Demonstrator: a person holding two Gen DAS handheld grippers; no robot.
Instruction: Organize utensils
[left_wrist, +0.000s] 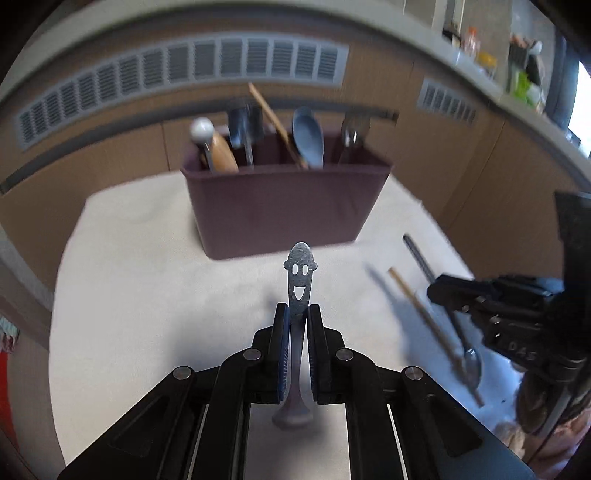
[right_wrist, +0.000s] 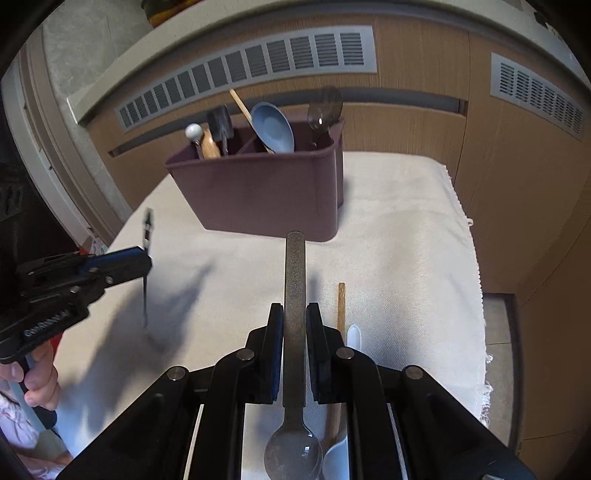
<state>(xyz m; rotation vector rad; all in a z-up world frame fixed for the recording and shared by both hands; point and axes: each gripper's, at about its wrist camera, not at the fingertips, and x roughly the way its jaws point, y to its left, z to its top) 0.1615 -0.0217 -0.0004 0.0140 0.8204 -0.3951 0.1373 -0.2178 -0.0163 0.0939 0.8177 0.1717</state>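
A maroon utensil caddy (left_wrist: 280, 206) stands at the far side of a white cloth (left_wrist: 155, 288), also in the right wrist view (right_wrist: 266, 195). It holds several utensils, among them a blue spoon (right_wrist: 275, 127). My left gripper (left_wrist: 295, 321) is shut on a metal utensil with a smiley-face handle (left_wrist: 300, 273), held above the cloth. My right gripper (right_wrist: 294, 317) is shut on a metal spoon (right_wrist: 294, 280), handle pointing toward the caddy. The left gripper also shows in the right wrist view (right_wrist: 144, 260), the right gripper in the left wrist view (left_wrist: 443, 293).
A wooden utensil (right_wrist: 340, 306) and a white spoon (right_wrist: 352, 336) lie on the cloth under my right gripper. A wooden wall with grey vents (right_wrist: 251, 62) runs behind the caddy. The cloth's fringed edge (right_wrist: 476, 295) is to the right.
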